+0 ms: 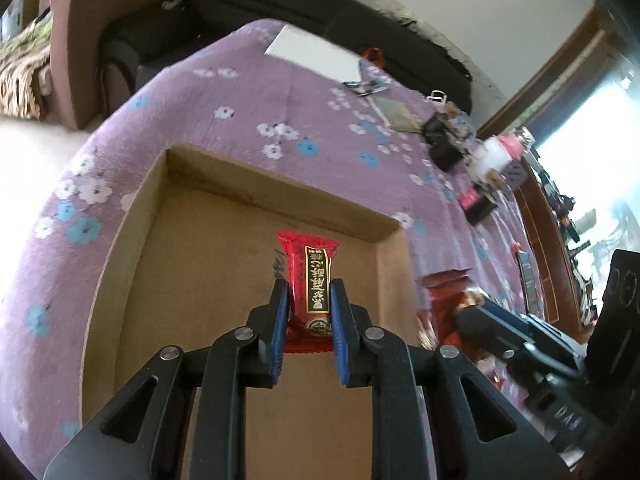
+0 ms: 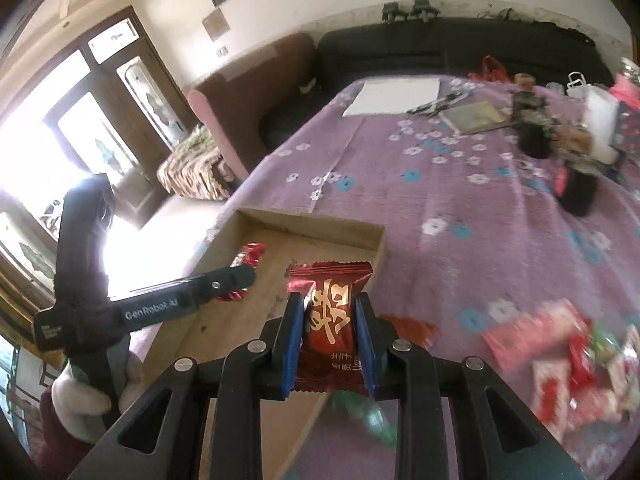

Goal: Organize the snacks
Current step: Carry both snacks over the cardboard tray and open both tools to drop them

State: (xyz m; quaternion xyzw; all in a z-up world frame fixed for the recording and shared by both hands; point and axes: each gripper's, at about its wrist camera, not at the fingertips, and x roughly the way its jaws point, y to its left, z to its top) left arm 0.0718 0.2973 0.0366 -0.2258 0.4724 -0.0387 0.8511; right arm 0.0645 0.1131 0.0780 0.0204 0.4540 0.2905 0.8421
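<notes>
My left gripper (image 1: 308, 300) is shut on a bright red candy with a black label (image 1: 310, 280) and holds it over the open cardboard box (image 1: 192, 208). In the right wrist view the left gripper (image 2: 236, 278) shows over the box (image 2: 360, 232) with that candy (image 2: 248, 258) in its tip. My right gripper (image 2: 328, 316) is shut on a dark red foil snack with gold characters (image 2: 330, 320), above the box's right edge. The right gripper (image 1: 472, 312) shows at the right in the left wrist view, with red foil beside it.
A heap of red, pink and green wrapped snacks (image 2: 572, 364) lies on the purple flowered cloth (image 2: 460, 200) right of the box. A green wrapper (image 2: 364, 412) lies near the box edge. A white pad (image 2: 396, 96), a booklet, jars and dark containers (image 2: 580, 192) stand farther back.
</notes>
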